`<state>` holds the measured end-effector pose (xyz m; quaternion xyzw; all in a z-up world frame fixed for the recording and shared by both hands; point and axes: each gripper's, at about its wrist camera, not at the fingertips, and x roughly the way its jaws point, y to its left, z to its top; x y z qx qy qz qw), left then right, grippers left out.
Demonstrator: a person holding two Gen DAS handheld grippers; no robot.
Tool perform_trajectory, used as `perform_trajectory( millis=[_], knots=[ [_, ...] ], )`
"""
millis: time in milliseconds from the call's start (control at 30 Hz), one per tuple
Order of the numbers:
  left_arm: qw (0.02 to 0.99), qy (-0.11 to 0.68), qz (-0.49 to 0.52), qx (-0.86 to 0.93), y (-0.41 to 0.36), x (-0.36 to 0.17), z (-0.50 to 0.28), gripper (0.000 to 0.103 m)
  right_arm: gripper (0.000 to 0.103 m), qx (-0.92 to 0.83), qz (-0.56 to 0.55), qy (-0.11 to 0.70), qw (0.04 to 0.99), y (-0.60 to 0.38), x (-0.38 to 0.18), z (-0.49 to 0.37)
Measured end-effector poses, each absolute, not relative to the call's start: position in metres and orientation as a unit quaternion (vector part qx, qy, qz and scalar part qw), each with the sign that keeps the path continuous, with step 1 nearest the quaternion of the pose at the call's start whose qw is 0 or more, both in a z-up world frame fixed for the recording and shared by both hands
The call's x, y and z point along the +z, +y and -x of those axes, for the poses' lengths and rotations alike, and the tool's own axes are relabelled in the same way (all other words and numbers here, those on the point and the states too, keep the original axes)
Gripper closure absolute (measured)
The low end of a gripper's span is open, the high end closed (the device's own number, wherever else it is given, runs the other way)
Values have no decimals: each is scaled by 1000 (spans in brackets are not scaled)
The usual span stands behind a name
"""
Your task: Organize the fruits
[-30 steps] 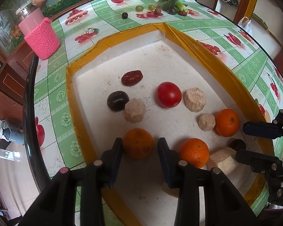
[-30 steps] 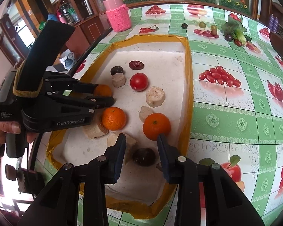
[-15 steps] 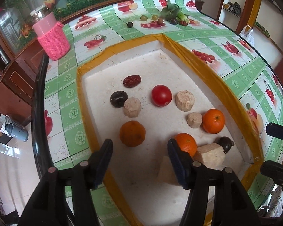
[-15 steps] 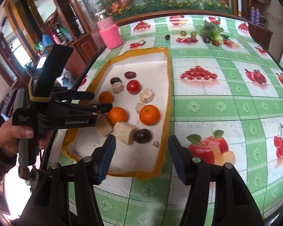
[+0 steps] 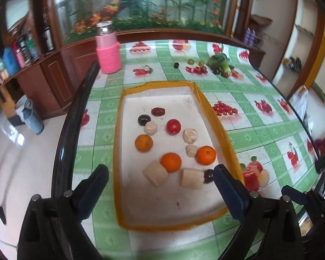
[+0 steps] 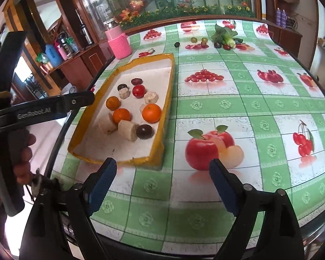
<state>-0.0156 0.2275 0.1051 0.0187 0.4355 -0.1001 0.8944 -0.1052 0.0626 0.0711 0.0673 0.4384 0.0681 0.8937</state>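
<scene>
A shallow white tray with a yellow taped rim [image 5: 218, 130] [image 6: 170, 86] lies on the fruit-print tablecloth. In it are three oranges [image 5: 171, 162] [image 6: 151, 112], a red tomato [image 5: 173, 126] [image 6: 138, 91], dark plums [image 5: 144, 120] [image 6: 144, 131], a red date [image 5: 158, 111] and several beige chunks [image 5: 156, 174] [image 6: 127, 130]. My left gripper [image 5: 160, 184] hangs above the tray's near end, jaws still opening, nothing between them. My right gripper [image 6: 162, 175] is pulled back over the cloth just off the tray's near corner, jaws also opening and empty. A hand [image 6: 21, 151] holds the left gripper's body.
A pink knit-covered jar [image 5: 108, 49] [image 6: 118, 41] stands at the table's far left. Leafy greens [image 5: 220, 62] [image 6: 225, 35] and small loose fruits [image 6: 197, 41] lie at the far end. The table's dark edge [image 5: 69, 130] drops to the floor on the left.
Both grippers went from nearly shut around tray items to wide apart and pulled back and up from the tray. The orange and the dark plum they were around stay in the tray.
</scene>
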Motion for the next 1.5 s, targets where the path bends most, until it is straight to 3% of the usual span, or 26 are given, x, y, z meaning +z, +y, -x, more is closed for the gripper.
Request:
perform_trajectory(
  millis=[133,400,567,733,1500],
  knots=[
    [908,414,10,-59,231,99,49,3,13,47,-31,416,908,59,76,117],
    [929,368,-29,-16,230,87,88,0,10,38,-29,414,909,48,67,134],
    [929,367,-52,20,229,82,91,0,2,9,-26,392,920,46,75,144],
    [930,357,-81,29,224,79,96,0,2,-2,-18,383,924,49,77,149],
    [926,375,-25,3,231,75,108,0,1,-13,-9,397,918,51,69,158]
  ],
)
